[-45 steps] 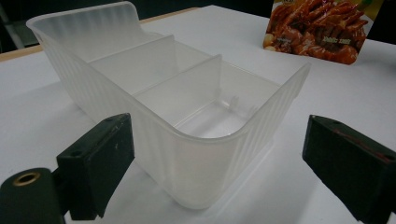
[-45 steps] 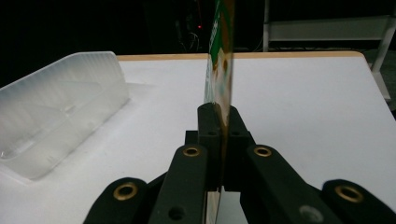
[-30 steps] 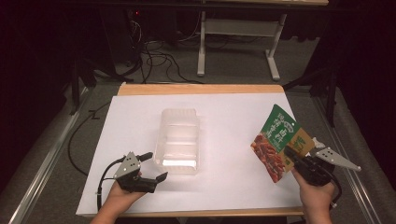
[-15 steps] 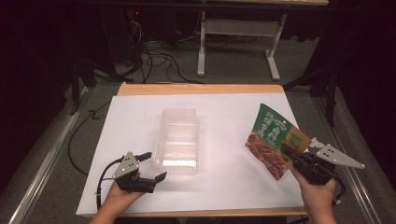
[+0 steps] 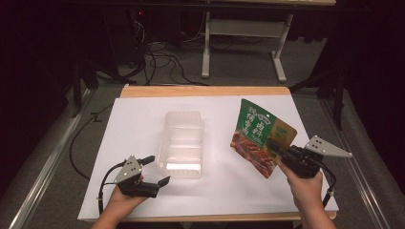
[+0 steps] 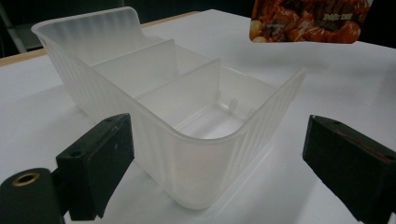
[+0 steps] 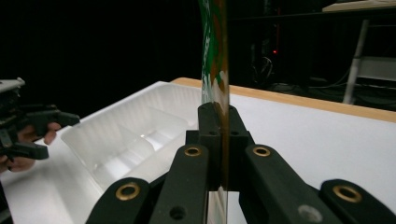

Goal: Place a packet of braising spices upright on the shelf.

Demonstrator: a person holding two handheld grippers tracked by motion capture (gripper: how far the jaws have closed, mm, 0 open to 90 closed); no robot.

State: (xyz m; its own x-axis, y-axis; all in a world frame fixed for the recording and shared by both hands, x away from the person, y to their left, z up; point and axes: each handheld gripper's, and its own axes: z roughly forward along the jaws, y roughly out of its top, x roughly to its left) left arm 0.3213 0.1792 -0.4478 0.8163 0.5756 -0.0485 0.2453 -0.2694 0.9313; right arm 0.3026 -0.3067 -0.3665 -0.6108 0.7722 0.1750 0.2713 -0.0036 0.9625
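Right gripper view: the fingers of the right gripper are pressed flat together on one edge of the snack pouch, which stands edge-on and upright between them, so a thin seam is all they need to carry it. In the high view the pouch hangs clear of the tabletop, lifted over its right half, printed face toward the camera; held by one side like this it can probably be swung across and lowered without folding. The clear divided tray sits near the middle of the tabletop, long side running from front edge to back, all its compartments empty and its open top facing up, which looks like the place the pouch is meant for. In the left gripper view the left gripper has its fingers spread wide, one either side of the tray's near rounded end, apart from the walls, seemingly ready to steady the tray near the front edge.
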